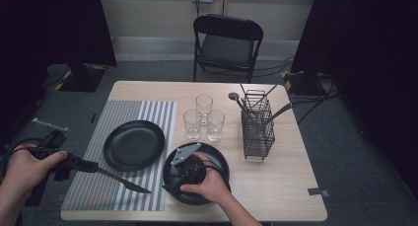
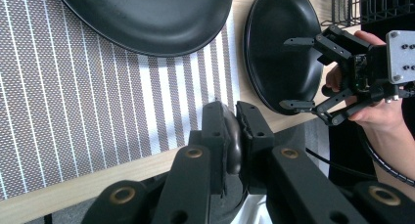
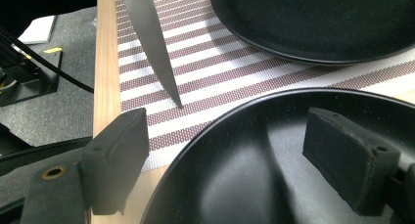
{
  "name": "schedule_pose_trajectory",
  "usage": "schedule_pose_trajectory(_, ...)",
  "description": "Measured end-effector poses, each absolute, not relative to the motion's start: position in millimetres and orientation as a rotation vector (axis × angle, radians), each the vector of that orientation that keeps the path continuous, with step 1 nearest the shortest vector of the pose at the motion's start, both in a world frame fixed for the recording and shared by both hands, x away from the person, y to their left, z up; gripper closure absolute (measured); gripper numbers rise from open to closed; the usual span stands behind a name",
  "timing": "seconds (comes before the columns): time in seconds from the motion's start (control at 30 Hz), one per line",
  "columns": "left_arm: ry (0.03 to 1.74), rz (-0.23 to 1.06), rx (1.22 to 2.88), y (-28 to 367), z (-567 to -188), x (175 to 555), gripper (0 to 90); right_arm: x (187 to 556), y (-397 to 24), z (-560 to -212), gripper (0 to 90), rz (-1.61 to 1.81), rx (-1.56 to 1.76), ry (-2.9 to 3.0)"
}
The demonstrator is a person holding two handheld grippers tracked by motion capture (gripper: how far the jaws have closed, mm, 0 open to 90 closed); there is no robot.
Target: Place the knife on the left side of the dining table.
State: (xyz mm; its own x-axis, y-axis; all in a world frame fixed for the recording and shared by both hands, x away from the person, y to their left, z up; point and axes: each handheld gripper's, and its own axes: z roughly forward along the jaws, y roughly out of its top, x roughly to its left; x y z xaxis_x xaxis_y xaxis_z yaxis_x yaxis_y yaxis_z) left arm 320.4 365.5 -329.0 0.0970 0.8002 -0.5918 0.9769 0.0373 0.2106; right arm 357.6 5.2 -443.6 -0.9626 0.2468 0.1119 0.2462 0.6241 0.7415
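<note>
Holding a knife [image 1: 123, 181] in left fingers [image 2: 234, 145]; right fingers [image 3: 235, 170] wide over the plate [image 1: 219, 159] by the placemat [image 1: 123, 157] — blade could scrape it.

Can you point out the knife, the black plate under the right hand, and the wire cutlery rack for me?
knife [image 1: 125, 182], high view, on the blade.
black plate [image 1: 219, 158], high view, on its far right rim.
wire cutlery rack [image 1: 258, 132], high view, on its front wall.

The high view is looking down from above; both gripper views are looking close along their jaws, sharing the striped placemat [image 1: 123, 157] [image 2: 98, 101] [image 3: 205, 82].
</note>
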Motion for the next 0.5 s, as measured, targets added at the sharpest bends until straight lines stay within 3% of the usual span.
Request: schedule_pose_trajectory(0.5,1.747,-0.395,1.799,363.1,-327.4,320.5,83.1,356.6,23.2,-442.4,17.3,1.291,0.393,2.843)
